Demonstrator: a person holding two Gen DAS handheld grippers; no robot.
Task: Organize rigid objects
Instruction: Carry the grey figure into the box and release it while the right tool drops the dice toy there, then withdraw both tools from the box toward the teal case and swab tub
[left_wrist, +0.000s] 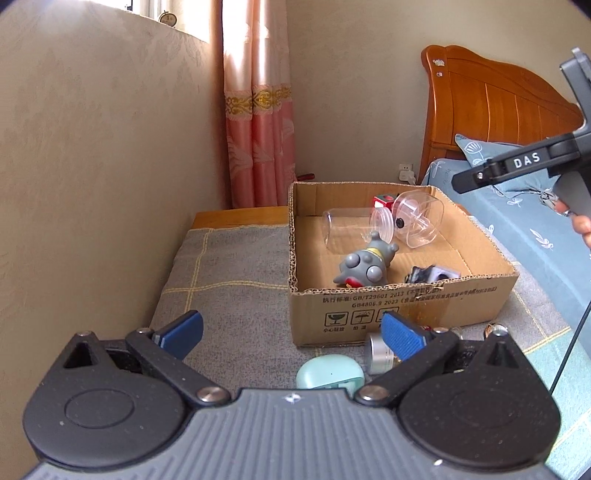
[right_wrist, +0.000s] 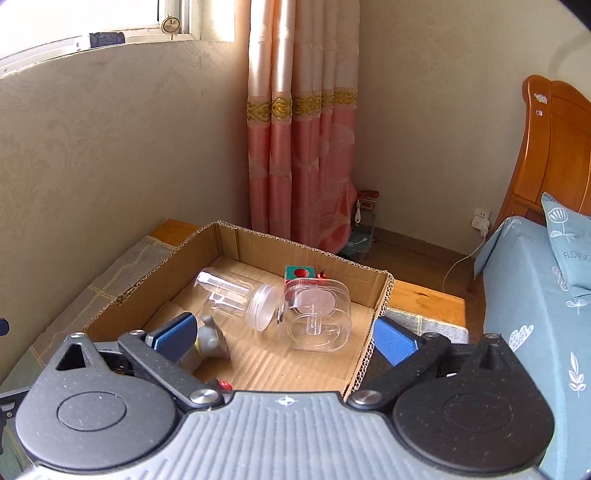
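Beige bedroom walls, a pink curtain and a wooden headboard frame a low surface draped in a grey checked cloth, with a bed in blue bedding alongside.

On the cloth sits an open cardboard box. The left gripper is tilted downward toward the cloth, its blue pads spread wide with nothing between them. Straight ahead of it and slightly to its right stands the box's near wall. Just below its right pad lie a small silver cylinder and a mint-green case, both on the cloth outside the box and close to each other.

The right gripper also angles downward, held over the box's near end; its jaws stand fully apart and hold nothing. Its left pad is over a grey toy figure inside the box, though contact cannot be judged, and its right pad hangs outside the box's corrugated side edge. Ahead of it, between the lines of its fingers, a clear jar lies on its side, and beside that rests a clear lidded container. Beyond those, near the far wall, is a red-and-green cube.

From the left wrist view, the right gripper's black body enters at upper right, above the bed, with a fingertip of the person's hand on its handle.
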